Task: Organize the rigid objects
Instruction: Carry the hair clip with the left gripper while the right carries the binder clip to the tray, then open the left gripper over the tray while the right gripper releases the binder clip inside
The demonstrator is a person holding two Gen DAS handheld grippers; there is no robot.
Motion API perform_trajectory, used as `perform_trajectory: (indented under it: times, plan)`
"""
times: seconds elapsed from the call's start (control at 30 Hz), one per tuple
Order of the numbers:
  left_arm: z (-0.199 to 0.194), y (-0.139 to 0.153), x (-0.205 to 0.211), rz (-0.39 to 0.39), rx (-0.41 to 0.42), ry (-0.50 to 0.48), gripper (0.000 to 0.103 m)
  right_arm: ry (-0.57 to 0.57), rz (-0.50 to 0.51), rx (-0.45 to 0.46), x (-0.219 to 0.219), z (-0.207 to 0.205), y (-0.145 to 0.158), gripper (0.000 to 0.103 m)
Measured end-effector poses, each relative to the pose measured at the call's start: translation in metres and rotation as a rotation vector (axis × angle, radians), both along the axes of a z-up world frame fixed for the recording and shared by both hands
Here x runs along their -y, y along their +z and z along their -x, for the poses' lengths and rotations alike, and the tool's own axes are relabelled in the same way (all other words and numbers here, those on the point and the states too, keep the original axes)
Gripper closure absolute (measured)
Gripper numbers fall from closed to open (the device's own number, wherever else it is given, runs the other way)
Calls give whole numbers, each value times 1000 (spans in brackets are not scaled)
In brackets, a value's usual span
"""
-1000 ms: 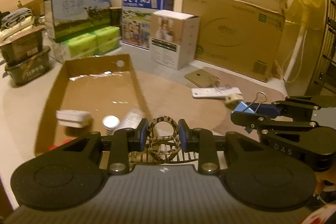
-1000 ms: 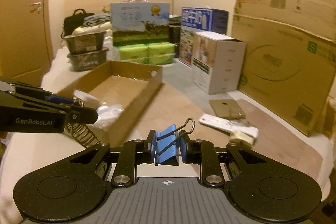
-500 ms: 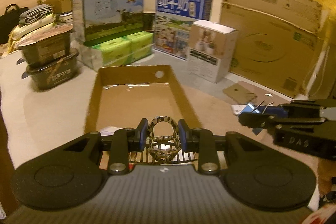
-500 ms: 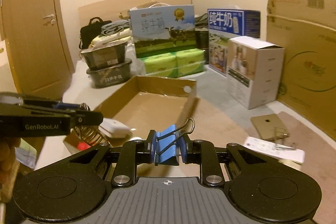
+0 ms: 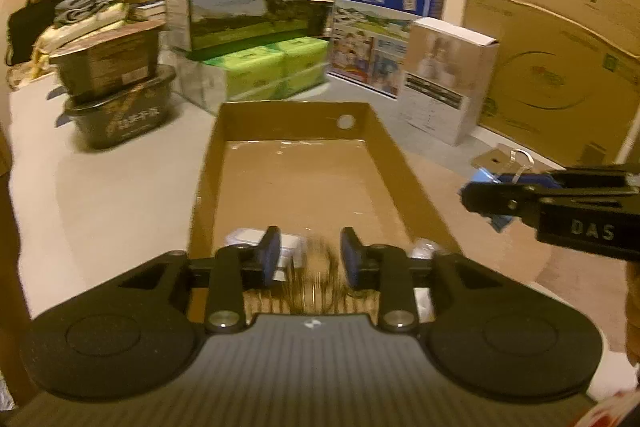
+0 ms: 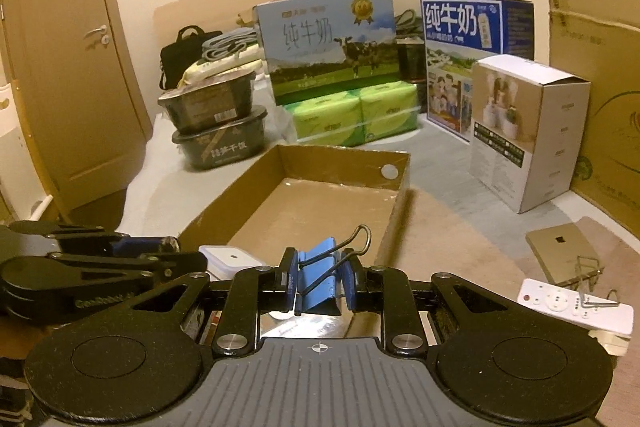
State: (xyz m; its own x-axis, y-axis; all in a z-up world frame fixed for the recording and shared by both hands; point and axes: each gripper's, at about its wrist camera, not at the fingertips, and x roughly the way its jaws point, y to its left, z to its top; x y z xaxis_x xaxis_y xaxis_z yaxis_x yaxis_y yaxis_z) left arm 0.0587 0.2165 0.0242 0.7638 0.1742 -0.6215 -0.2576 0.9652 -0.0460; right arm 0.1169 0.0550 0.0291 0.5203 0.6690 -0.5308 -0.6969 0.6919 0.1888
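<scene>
**Dropping items into the cardboard tray**

Our right gripper clamps the blue metal binder clip, low centre of its view, near the shallow brown cardboard tray. We should carry it over the rim before releasing. Our left gripper stands parted above a blurred, striped wiry object.

the right gripper clamps a blue binder clip between its pads, wire handle tilted up. beyond it lies an open cardboard tray, a white case at its near left corner. the left gripper reaches in from the left edge. a white remote lies at right.
</scene>
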Motion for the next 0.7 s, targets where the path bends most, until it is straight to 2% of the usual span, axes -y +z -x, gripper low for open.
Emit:
perform_trajectory:
  times: [0.7]
  plan:
    - [7, -9, -12, 36, 0, 24, 66, 13, 13, -32, -22, -15, -15, 80]
